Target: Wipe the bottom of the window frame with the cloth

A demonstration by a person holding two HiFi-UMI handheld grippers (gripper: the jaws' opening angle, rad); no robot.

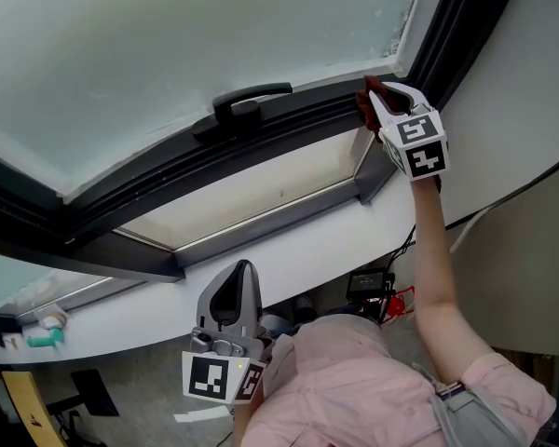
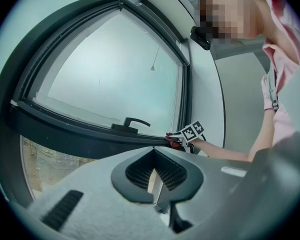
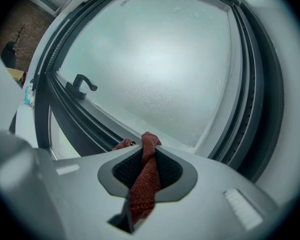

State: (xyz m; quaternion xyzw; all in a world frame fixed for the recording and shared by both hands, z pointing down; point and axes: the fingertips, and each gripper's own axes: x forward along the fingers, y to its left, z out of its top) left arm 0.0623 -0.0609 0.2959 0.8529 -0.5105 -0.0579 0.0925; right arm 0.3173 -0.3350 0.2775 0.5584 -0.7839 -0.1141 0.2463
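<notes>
Frosted window pane (image 1: pixel 168 45) fills the background, set in a dark window frame (image 1: pixel 168 161); a white sill (image 1: pixel 289 250) runs below it.

Right gripper (image 1: pixel 384 101): held up at the bottom rail of the frame, close to its right-hand corner. Jaws clenched on the cloth (image 3: pixel 144 181), a red woven one. It runs as a twisted strip down the gap between the jaws. Its top end pokes out just past the jaw tips and meets the rail where the pane begins (contact seen in the right gripper view; in the head view the cloth is only a small red patch at the tips). A second fold of cloth shows just left of the tips.

Black handle (image 1: pixel 247 101): on the same rail, well to the left of the right jaws.

Left gripper (image 1: pixel 242 277): held low, in front of the person's pink shirt (image 1: pixel 354 371), well apart from the frame. Jaws closed up, with nothing between them. Beyond their tips, the left gripper view shows the rail, the handle and the right gripper.

Far left of the left jaws, a small teal item (image 1: pixel 42 340) lies on the sill; I cannot tell what it is.
</notes>
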